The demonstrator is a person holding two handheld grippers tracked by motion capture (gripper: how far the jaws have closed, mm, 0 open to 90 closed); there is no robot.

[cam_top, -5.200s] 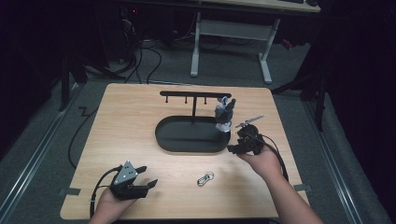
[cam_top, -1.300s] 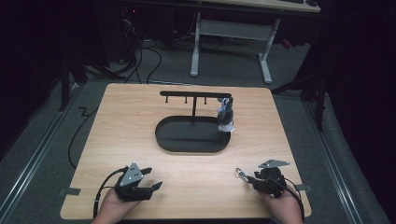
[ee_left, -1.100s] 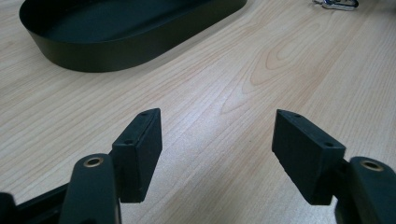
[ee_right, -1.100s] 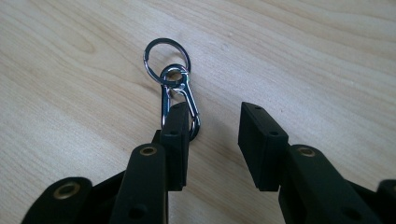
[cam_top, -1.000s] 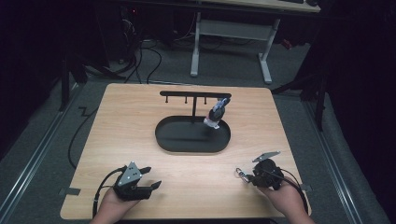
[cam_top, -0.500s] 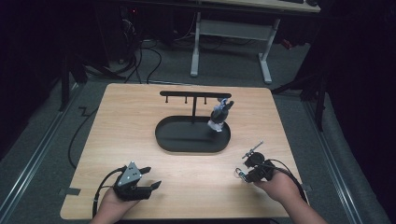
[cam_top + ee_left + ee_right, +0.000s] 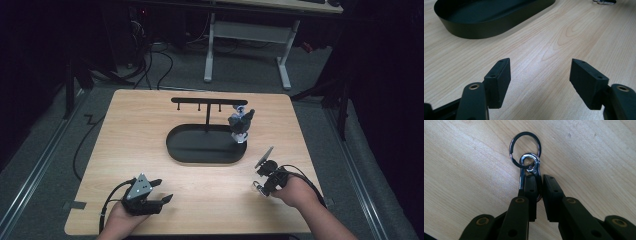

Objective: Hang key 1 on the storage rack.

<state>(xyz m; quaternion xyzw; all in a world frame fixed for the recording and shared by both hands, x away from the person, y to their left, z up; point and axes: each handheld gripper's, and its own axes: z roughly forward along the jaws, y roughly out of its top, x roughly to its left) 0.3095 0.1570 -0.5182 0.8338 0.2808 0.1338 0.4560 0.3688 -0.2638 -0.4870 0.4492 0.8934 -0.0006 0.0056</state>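
worktop [image 7: 150,135]: light wood, carries everything here.
stand [image 7: 207,107]: black oval tray [image 7: 190,150] mid-worktop with a post and a crossbar of pegs above it.
figure keychain [image 7: 240,124]: grey and black, hanging from the crossbar's right end, over the tray's right end.
my left gripper [image 7: 159,191]: near front-left corner of the worktop, in my left hand [image 7: 122,220]. Jaws spread wide, nothing between them, bare wood under them in the left gripper view [image 7: 540,82]. Tray just ahead.
my right gripper [image 7: 262,184]: front-right of the worktop, near the tray's right end. Jaws nearly together, clamped on the clip.
metal clip [image 7: 530,176]: silver snap hook, pinched at its body between my right jaws, down at the worktop surface.
key ring [image 7: 525,148]: dark split ring threaded through the clip's eye, lying flat on the wood just past the jaw tips.
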